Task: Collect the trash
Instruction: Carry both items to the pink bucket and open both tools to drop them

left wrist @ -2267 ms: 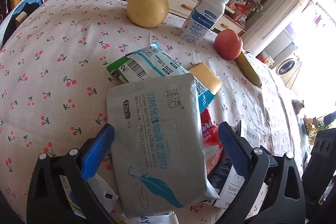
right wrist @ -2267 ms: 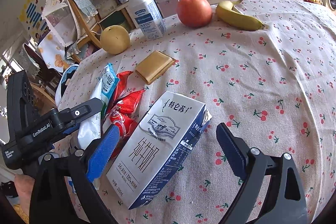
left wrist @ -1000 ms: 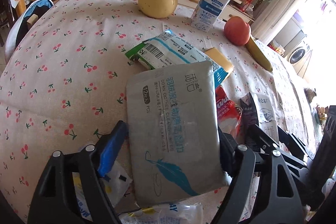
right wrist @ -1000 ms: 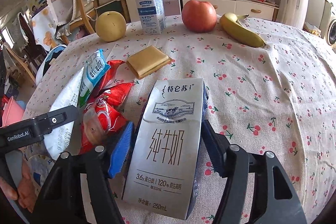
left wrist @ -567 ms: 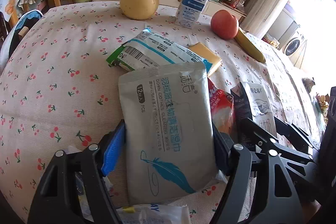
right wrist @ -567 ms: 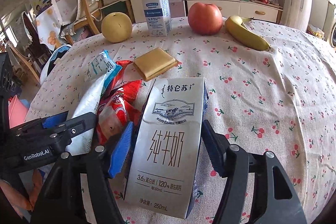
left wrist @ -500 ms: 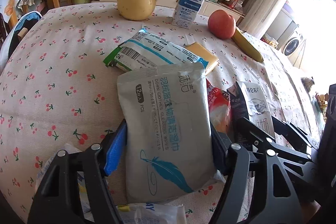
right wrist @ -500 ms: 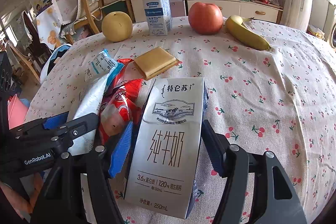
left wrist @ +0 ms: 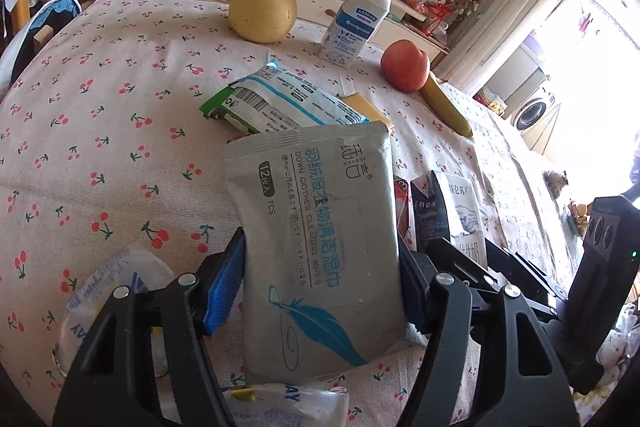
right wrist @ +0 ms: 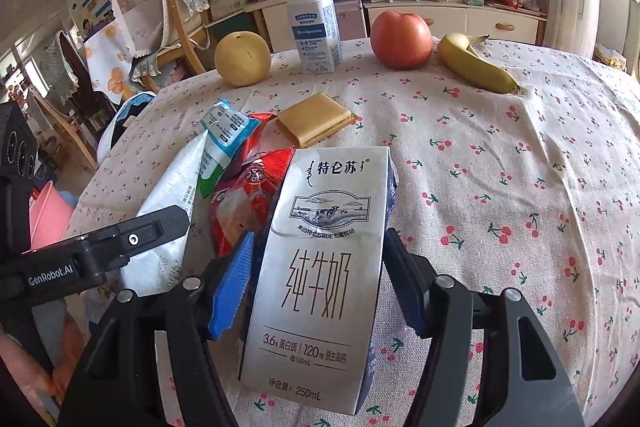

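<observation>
My left gripper (left wrist: 320,279) is shut on a grey wipes packet (left wrist: 316,223) with a blue feather print, held just above the cherry-print tablecloth (left wrist: 100,115). My right gripper (right wrist: 318,267) is shut on a silver milk carton (right wrist: 324,259); the carton also shows in the left wrist view (left wrist: 460,211). A blue-and-white wrapper (left wrist: 280,103) and a red snack wrapper (right wrist: 244,195) lie between the two held items. White plastic bags (left wrist: 104,291) lie under the left gripper. The left gripper's body shows in the right wrist view (right wrist: 92,251).
At the far side stand a yellow pear (left wrist: 262,7), a white bottle (left wrist: 360,19), a red apple (left wrist: 404,65) and a banana (right wrist: 476,63). A tan square packet (right wrist: 316,119) lies mid-table. Chairs (right wrist: 180,11) and a cabinet stand beyond the table's edge.
Both grippers closed from open onto their items, the left on the wipes packet, the right on the milk carton. Since then both have lifted and shifted slightly with their loads.
</observation>
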### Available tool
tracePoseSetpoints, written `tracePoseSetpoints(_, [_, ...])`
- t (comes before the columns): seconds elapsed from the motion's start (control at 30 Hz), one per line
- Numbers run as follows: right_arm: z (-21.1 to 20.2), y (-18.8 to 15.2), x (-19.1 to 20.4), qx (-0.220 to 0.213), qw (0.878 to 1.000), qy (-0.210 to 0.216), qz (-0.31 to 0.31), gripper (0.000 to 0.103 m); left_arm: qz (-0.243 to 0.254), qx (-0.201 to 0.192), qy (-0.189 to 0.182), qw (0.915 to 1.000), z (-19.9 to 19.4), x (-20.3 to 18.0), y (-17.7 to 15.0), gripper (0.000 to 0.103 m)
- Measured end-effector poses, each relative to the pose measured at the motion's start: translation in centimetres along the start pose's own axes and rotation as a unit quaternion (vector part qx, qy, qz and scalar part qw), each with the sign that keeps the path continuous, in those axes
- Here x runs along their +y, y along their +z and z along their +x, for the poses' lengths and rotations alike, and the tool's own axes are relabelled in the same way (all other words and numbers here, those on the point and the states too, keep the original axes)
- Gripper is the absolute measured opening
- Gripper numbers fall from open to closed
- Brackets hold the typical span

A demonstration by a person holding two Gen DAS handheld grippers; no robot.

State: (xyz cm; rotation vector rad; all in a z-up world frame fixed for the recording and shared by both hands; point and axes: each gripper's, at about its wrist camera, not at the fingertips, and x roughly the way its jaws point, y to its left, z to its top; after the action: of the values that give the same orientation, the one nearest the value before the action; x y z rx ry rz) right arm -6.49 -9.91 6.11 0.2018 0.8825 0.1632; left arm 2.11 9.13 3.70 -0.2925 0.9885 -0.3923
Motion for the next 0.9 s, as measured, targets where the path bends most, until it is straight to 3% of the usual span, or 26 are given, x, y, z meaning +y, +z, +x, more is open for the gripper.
tracePoseSetpoints(0.37, [-1.9, 0.4, 1.7, -0.025, 1.0, 0.005, 0.0, 0.065, -0.026, -0.057, 0.004, 0.998, -5.2, 3.2, 1.1, 0.067])
tracePoseSetpoints(0.9, [-3.0, 1.8, 10.3, -0.049, 0.997, 0.033, -0.048, 0.064, -0.054, -0.154, 0.093, 0.9822, -13.4, 10.2, 2.8, 0.068])
